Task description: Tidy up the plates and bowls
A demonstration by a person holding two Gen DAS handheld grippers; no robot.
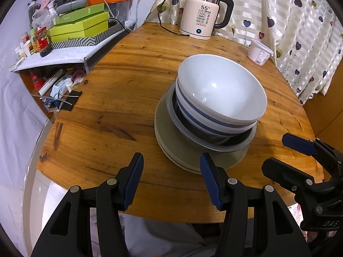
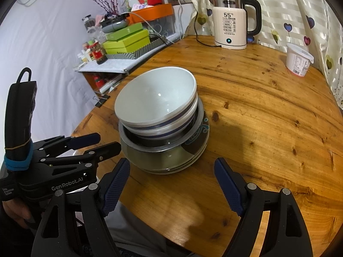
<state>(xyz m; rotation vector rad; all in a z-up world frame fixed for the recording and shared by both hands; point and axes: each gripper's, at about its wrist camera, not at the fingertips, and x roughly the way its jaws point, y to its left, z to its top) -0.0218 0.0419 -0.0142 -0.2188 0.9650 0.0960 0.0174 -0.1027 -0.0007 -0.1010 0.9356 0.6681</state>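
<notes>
A stack of dishes stands on the round wooden table [image 1: 111, 111]. On top is a white bowl [image 1: 223, 90], nested in a blue-striped bowl [image 1: 193, 115], inside a metal bowl [image 1: 214, 143], on grey-green plates [image 1: 171, 145]. The stack also shows in the right wrist view [image 2: 156, 98]. My left gripper [image 1: 171, 180] is open and empty, just in front of the plates' near edge. My right gripper [image 2: 172, 184] is open and empty, just in front of the stack; it also shows in the left wrist view [image 1: 278, 152].
An electric kettle [image 1: 203, 15] with its cord stands at the table's far edge. A white lidded tub [image 1: 258, 51] sits at the far right by the curtain. A cluttered shelf with green boxes [image 1: 79, 25] stands to the left. The left gripper shows in the right wrist view [image 2: 98, 143].
</notes>
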